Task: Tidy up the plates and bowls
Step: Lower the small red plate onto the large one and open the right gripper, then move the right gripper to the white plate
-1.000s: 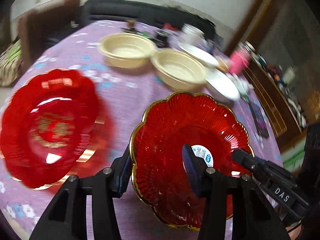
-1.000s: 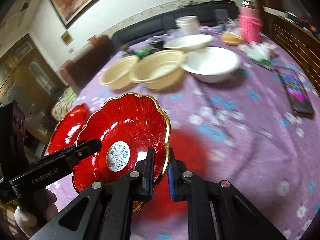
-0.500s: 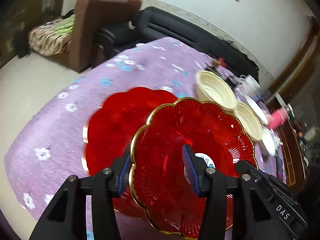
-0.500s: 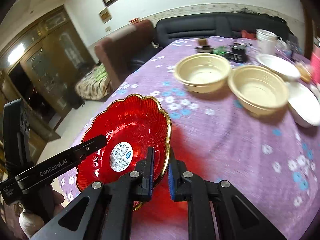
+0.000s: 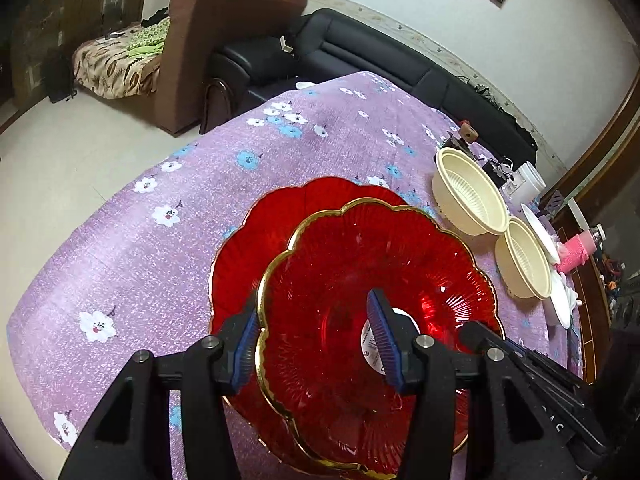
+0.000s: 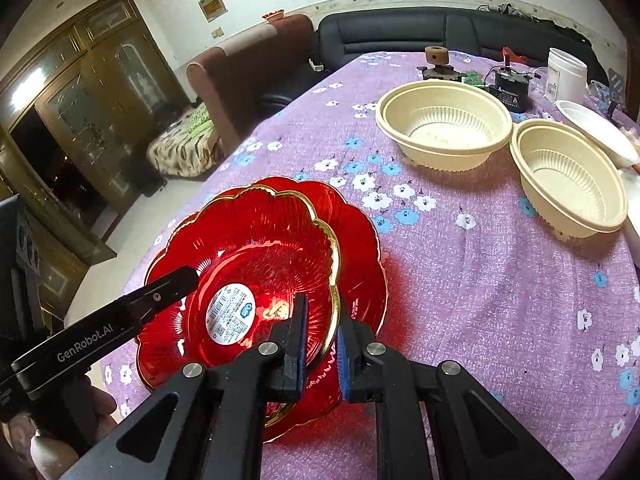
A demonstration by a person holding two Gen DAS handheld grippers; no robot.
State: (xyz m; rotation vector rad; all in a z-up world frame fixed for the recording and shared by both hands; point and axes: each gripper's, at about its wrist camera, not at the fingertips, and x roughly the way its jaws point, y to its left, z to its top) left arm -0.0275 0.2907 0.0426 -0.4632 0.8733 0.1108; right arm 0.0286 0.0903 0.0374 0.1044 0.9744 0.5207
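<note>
A red gold-rimmed plate (image 5: 360, 264) (image 6: 260, 240) with a white label sits tilted over a second red plate (image 5: 256, 240) (image 6: 360, 236) on the purple tablecloth. My left gripper (image 5: 316, 336) straddles the upper plate's near rim, jaws wide apart, one finger outside and one inside. My right gripper (image 6: 320, 320) is shut on the upper plate's rim. Two cream bowls (image 6: 444, 124) (image 6: 568, 176) stand side by side farther right; they also show in the left wrist view (image 5: 468, 192) (image 5: 524, 260).
White plates (image 6: 596, 128) (image 5: 540, 228), a white jar (image 6: 566, 72), a pink cup (image 5: 576, 252) and small gadgets (image 6: 508, 88) crowd the far right. The table edge (image 5: 120, 208) drops to the floor at left. A sofa (image 6: 420, 32) lies beyond.
The held plate has been carried left and lowered onto the second red plate, now overlapping it. Both grippers keep their places on its rim.
</note>
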